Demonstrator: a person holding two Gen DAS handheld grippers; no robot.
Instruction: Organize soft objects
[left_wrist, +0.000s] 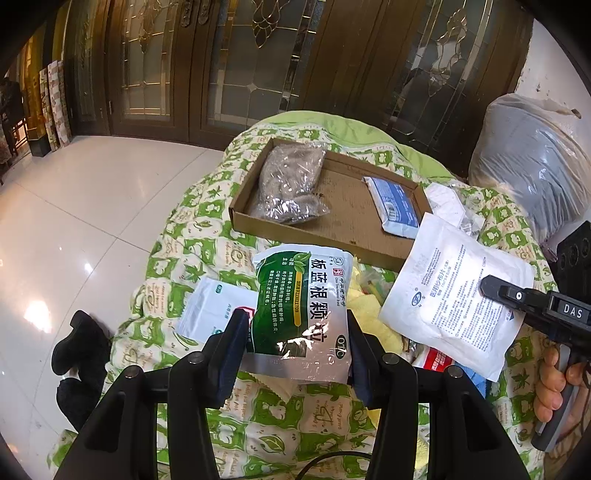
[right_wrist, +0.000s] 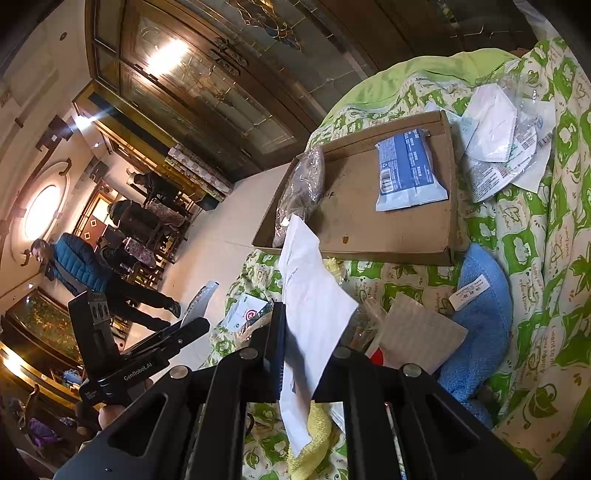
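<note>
While both hands hold packets above the quilt (left_wrist: 207, 258), the items run as follows, largest first:

Quilt, green and white print, spread under everything, with loose packets and a blue towel (right_wrist: 484, 314) scattered on it

Cardboard tray (left_wrist: 347, 236), shallow, lying on the quilt; a clear bag of grey stuff (left_wrist: 288, 184) at one end, a blue packet (left_wrist: 395, 203) at the other, bare floor between them

White pouch (left_wrist: 454, 291), flat, pinched at its edge by the right gripper (right_wrist: 295, 354), jaws together on it, near the tray

Green sachet (left_wrist: 299, 306), clamped across its width by the left gripper (left_wrist: 295, 347), clear of the quilt

Handling advice, as judgement: carry each to the bare middle, lower flat, release only once it rests, one hand at a time
</note>
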